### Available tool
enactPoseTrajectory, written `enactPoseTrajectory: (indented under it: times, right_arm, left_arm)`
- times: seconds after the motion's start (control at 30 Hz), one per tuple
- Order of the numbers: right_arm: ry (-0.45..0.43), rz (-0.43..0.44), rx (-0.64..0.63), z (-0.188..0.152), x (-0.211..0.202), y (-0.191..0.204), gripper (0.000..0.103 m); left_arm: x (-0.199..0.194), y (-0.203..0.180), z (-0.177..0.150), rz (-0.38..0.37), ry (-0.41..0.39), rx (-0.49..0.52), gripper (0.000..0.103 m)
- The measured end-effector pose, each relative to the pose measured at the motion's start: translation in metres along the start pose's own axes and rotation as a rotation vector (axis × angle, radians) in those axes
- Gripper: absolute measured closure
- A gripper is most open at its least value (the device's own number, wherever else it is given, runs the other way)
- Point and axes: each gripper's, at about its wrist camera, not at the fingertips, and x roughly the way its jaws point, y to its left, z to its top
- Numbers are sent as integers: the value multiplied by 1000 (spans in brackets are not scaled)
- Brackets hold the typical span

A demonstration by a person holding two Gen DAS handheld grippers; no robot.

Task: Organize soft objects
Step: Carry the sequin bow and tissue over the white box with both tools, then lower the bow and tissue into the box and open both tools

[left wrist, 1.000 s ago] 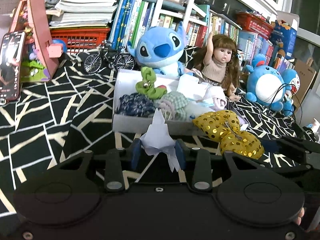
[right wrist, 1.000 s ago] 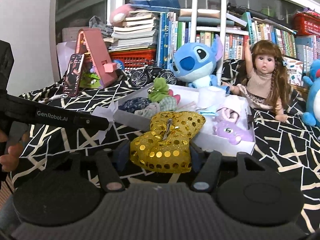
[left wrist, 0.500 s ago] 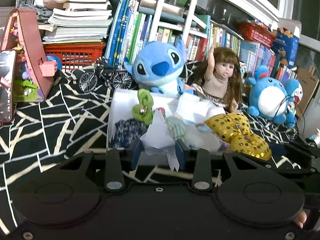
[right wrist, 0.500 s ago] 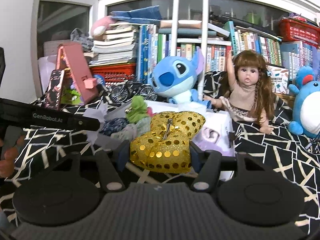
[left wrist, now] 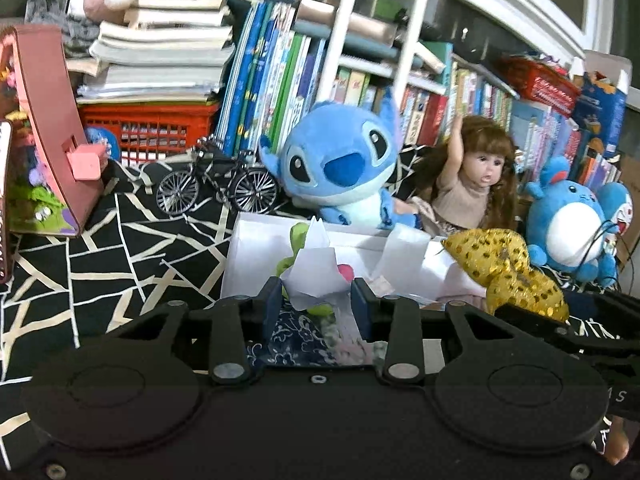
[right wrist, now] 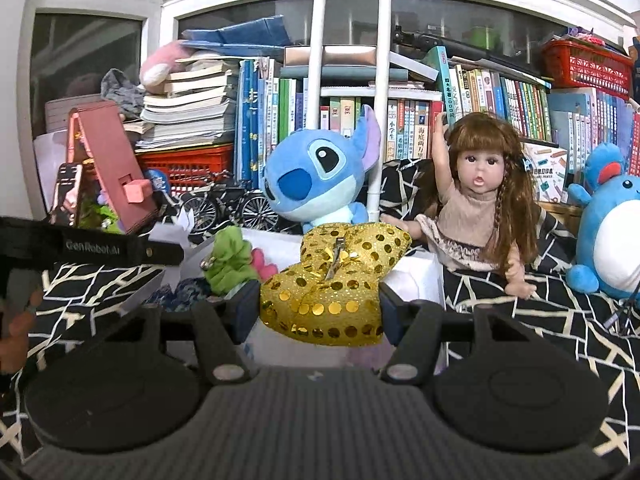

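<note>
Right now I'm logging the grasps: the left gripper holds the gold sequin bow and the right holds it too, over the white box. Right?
No. In the left wrist view, the left gripper holds a white fabric piece; only the right gripper holds the gold sequin bow, over the white box.

Gold sequinned bow (right wrist: 334, 280), white fabric (left wrist: 316, 272), blue plush (left wrist: 340, 168), black-and-cream patterned cloth (left wrist: 120, 248)

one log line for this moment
left gripper: shut on white bow | right gripper: shut on gold bow | both over box

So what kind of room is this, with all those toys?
Probably a child's bedroom or playroom at home: shelves packed with books, a Stitch plush and a doll on a patterned cloth.
</note>
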Motion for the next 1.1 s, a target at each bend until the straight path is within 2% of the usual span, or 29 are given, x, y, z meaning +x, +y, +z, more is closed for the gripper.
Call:
enactPoseTrajectory:
  times: [0.47,1.1]
  right_arm:
    - [38,11,33,12,48,-2,39]
    - [114,16,102,9,82,-12,39]
  left_arm:
    - [49,-5,8,35,29,2,67]
    - [84,-9,12,68,84,28,67]
